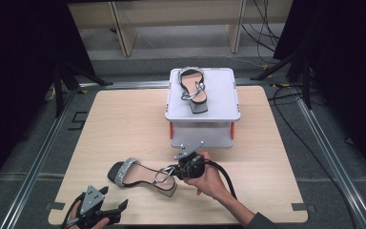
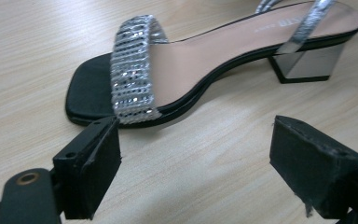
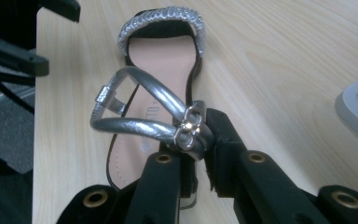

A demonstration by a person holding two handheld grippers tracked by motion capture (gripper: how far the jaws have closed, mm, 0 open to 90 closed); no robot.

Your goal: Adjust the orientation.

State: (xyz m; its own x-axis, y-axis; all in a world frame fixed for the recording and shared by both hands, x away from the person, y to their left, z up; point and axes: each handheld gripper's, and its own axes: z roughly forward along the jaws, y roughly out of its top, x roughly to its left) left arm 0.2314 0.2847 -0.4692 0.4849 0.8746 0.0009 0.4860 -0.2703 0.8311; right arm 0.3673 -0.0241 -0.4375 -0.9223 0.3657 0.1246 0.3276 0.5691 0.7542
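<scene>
A black sandal (image 1: pixel 140 175) with a glittery silver toe band and a silver block heel lies on the wooden table (image 1: pixel 124 119), toe pointing left. My right gripper (image 1: pixel 169 171) is shut on its silver ankle strap (image 3: pixel 135 126) at the buckle, above the heel; in the right gripper view the jaws pinch the strap at my right gripper (image 3: pixel 193 140). My left gripper (image 1: pixel 114 197) rests at the table's front left, open and holding nothing. In the left gripper view the sandal (image 2: pixel 191 60) lies just beyond my left gripper (image 2: pixel 193 135). The matching sandal (image 1: pixel 194 88) stands on a white stand (image 1: pixel 219 105).
The white two-level stand with orange posts sits at the table's far middle. Black cables trail along the floor at the right and behind the table. Bare wood lies to the left and right of the near sandal.
</scene>
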